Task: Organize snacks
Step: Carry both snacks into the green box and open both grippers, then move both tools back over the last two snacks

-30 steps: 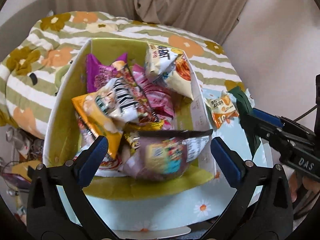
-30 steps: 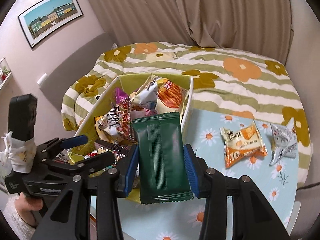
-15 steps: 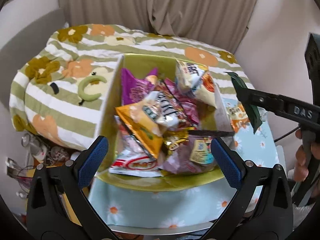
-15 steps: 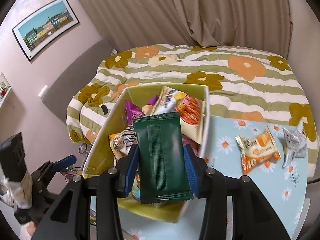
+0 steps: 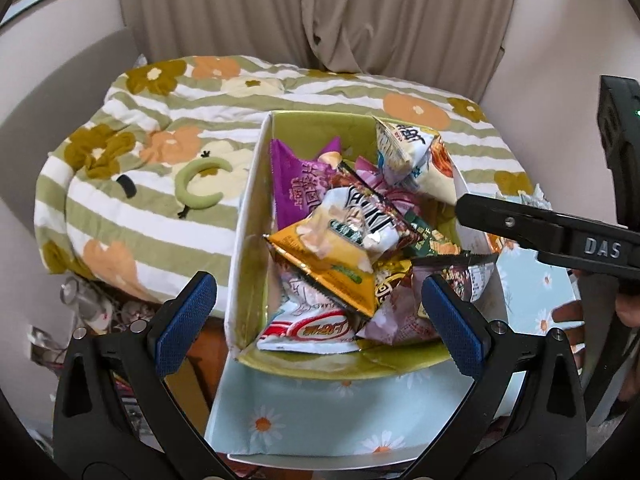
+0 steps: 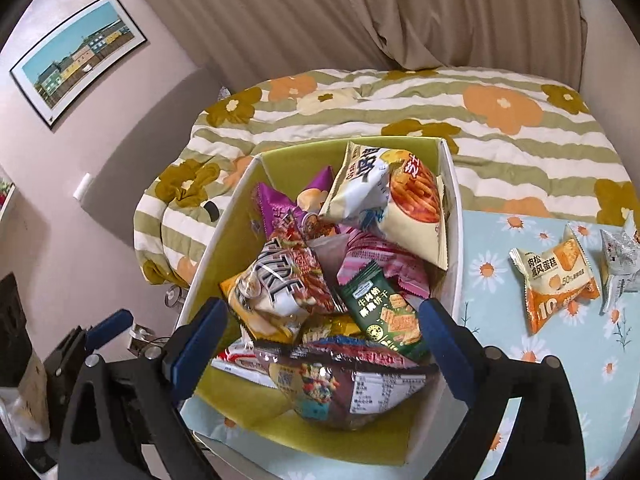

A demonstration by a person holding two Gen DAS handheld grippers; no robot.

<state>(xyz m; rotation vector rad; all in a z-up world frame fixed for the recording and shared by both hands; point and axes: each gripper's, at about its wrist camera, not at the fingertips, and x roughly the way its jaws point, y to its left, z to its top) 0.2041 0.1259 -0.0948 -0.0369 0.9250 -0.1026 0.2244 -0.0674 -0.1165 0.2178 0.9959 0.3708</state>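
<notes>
A box [image 6: 224, 240], white outside and green inside, holds several snack packets on the daisy-print table [image 6: 500, 240]. My right gripper [image 6: 322, 320] hovers over the box with its jaws opening. A dark green biscuit packet [image 6: 380, 312] lies loose on the pile below them, and no pad touches it. In the left wrist view that packet [image 5: 432, 240] shows partly under one finger [image 5: 500, 220] of the right gripper. My left gripper [image 5: 318, 300] stands open and empty at the near end of the box [image 5: 244, 248]. An orange cake packet [image 6: 556, 280] and a silver packet [image 6: 618, 264] lie on the table to the right.
A bed with a striped, flowered quilt [image 6: 440, 108] runs behind the table, with curtains [image 6: 400, 12] beyond it. A framed picture [image 6: 80, 60] hangs on the left wall. Clutter [image 5: 92, 304] sits on the floor left of the table. A hand [image 5: 568, 312] grips the right tool.
The right gripper carried the green packet over the box, opened and let it go; the packet now lies on the pile. The left gripper drew back and a little up.
</notes>
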